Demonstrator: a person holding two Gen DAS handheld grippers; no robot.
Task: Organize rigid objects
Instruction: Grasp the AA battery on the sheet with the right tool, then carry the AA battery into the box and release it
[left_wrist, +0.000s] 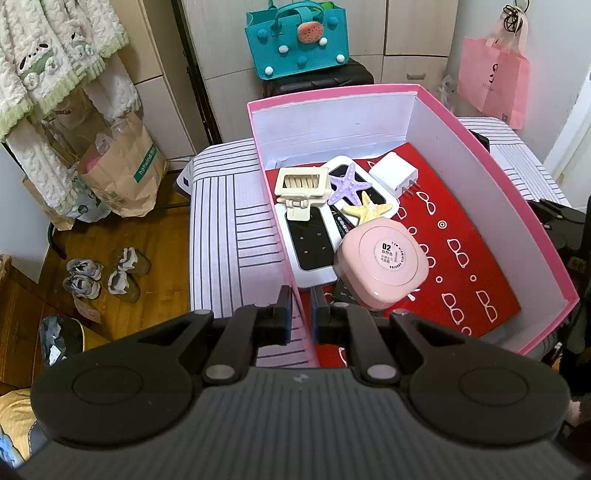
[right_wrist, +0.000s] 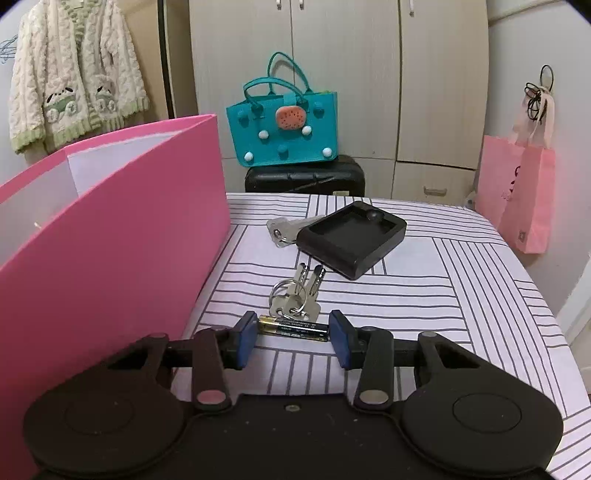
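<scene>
Starting on the left, the left claw (left_wrist: 298, 314) is clamped on the near left wall of the pink box (left_wrist: 509, 206), one finger outside and one inside, basically pinching the cardboard. The box sits on the striped surface (left_wrist: 221, 221).

Inside it there's a small pile toward the left side of the red liner: a cream hair clip (left_wrist: 302, 185) resting on a white remote (left_wrist: 312, 240), a purple starfish (left_wrist: 345, 184) and a yellow starfish (left_wrist: 365, 211) just beside it, a white charger plug (left_wrist: 394, 173) toward the back, and a rounded pink case (left_wrist: 382, 266) at the front, leaning on the rest.

Moving right, outside the box, the right claw (right_wrist: 293, 334) has a fingertip at each end of a black-and-gold battery (right_wrist: 294, 328) lying crosswise on the striped cloth. The tips look right up against the ends, but I can't tell if they're actually squeezing it. A bunch of keys (right_wrist: 295, 295) is touching the battery's far side. Further back sits a black tray thing (right_wrist: 351, 240) with a second set of keys (right_wrist: 280, 229) poking out at its left.
</scene>
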